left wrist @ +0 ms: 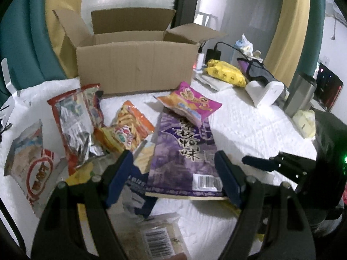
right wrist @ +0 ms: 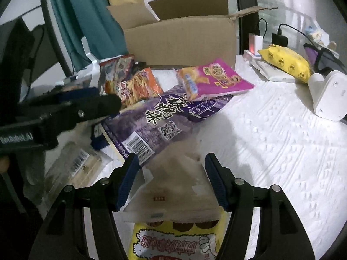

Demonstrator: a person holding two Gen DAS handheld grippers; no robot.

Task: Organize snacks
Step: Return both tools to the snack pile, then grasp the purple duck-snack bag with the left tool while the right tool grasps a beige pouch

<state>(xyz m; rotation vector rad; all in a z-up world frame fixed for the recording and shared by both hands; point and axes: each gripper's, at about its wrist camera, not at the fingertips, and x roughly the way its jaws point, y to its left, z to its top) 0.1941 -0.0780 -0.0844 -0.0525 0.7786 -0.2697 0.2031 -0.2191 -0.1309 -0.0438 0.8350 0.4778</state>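
An open cardboard box (left wrist: 134, 65) stands at the back of the white-covered table; it also shows in the right wrist view (right wrist: 182, 41). Several snack bags lie before it: a large purple bag (left wrist: 184, 151) (right wrist: 160, 117), a pink bag (left wrist: 190, 103) (right wrist: 216, 80) on top of it, an orange bag (left wrist: 132, 125) (right wrist: 134, 86), a red bag (left wrist: 73, 121) and a white-red bag (left wrist: 32, 162). My left gripper (left wrist: 173, 179) is open, jaws either side of the purple bag's near end. My right gripper (right wrist: 171, 179) is open over a pale translucent packet (right wrist: 173, 186) and a yellow bag (right wrist: 173, 240).
At the right are a yellow wipes pack (left wrist: 225, 72) (right wrist: 286, 62), a white device (left wrist: 266, 93) (right wrist: 327, 95), chargers with cables (right wrist: 279, 39) and a dark pouch (left wrist: 258, 69). Teal and yellow curtains hang behind. A barcoded flat packet (left wrist: 158, 238) (right wrist: 80, 162) lies near the front.
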